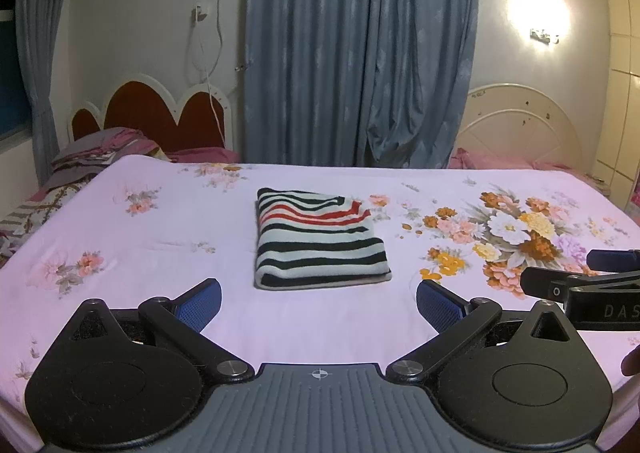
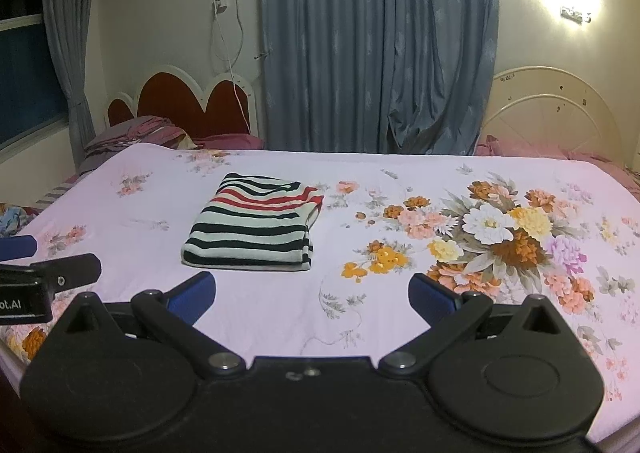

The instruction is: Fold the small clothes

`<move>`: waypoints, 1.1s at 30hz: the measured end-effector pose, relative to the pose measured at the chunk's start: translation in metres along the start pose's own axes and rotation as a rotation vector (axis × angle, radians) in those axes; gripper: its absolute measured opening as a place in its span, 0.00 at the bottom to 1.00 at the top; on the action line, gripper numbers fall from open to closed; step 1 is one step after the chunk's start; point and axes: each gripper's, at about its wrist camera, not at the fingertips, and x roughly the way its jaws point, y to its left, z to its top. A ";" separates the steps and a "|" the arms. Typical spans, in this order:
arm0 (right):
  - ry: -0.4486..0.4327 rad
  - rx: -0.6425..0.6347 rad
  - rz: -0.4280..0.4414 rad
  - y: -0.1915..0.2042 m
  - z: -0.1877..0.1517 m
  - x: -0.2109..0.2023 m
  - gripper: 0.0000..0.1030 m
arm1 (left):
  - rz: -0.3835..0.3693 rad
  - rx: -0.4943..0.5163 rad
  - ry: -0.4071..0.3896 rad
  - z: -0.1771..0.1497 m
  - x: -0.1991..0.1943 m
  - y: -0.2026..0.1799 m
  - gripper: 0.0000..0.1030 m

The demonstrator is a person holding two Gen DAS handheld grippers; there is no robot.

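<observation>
A striped garment (image 1: pixel 320 239) in black, white and red lies folded into a compact rectangle on the pink floral bedsheet (image 1: pixel 160 221). It also shows in the right wrist view (image 2: pixel 254 227). My left gripper (image 1: pixel 319 303) is open and empty, just in front of the garment. My right gripper (image 2: pixel 312 299) is open and empty, in front of and to the right of the garment. The right gripper's side shows at the right edge of the left wrist view (image 1: pixel 592 285). The left gripper's side shows at the left edge of the right wrist view (image 2: pixel 48 277).
A large flower print (image 2: pixel 504 237) covers the sheet's right part. Crumpled bedding and pillows (image 1: pixel 96 153) lie at the back left by a red headboard (image 1: pixel 160 113). Blue curtains (image 1: pixel 360 53) hang behind the bed. A white headboard (image 1: pixel 520 125) stands back right.
</observation>
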 end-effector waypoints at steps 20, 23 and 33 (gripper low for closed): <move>-0.008 -0.018 0.000 -0.001 0.005 -0.003 0.99 | -0.011 0.002 -0.020 0.006 -0.003 -0.004 0.99; -0.009 -0.024 -0.005 -0.001 0.005 -0.005 0.99 | -0.013 0.002 -0.021 0.006 -0.003 -0.004 0.99; -0.013 -0.031 -0.004 0.001 0.008 -0.004 0.99 | -0.013 -0.001 -0.028 0.008 -0.003 -0.002 0.99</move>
